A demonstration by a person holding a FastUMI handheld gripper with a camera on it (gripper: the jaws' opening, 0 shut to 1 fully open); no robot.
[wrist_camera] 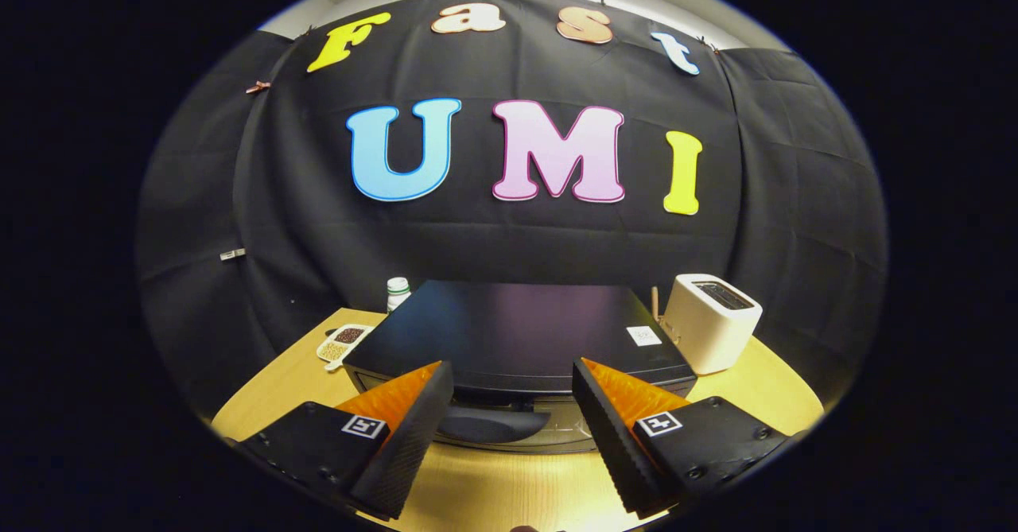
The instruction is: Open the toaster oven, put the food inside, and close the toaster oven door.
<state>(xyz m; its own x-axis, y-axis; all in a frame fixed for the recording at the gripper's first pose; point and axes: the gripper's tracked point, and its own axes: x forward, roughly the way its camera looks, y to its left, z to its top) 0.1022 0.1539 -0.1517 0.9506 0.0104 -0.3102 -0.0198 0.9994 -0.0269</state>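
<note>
A black toaster oven [517,329] stands on the wooden table [509,488], seen from above its front. Its door is closed and the dark curved handle [493,425] runs along the front top edge. My gripper [513,381] is open, hovering just above and in front of that handle, with the handle seen through the gap between the two fingers [413,429]. Nothing is held between them. The inside of the oven is hidden behind the door.
A white pop-up toaster [712,321] stands to the right of the oven. To the left lie a small white dish of beans and grains [343,343] and a white bottle with a green cap [397,292]. Black cloth walls close off the back.
</note>
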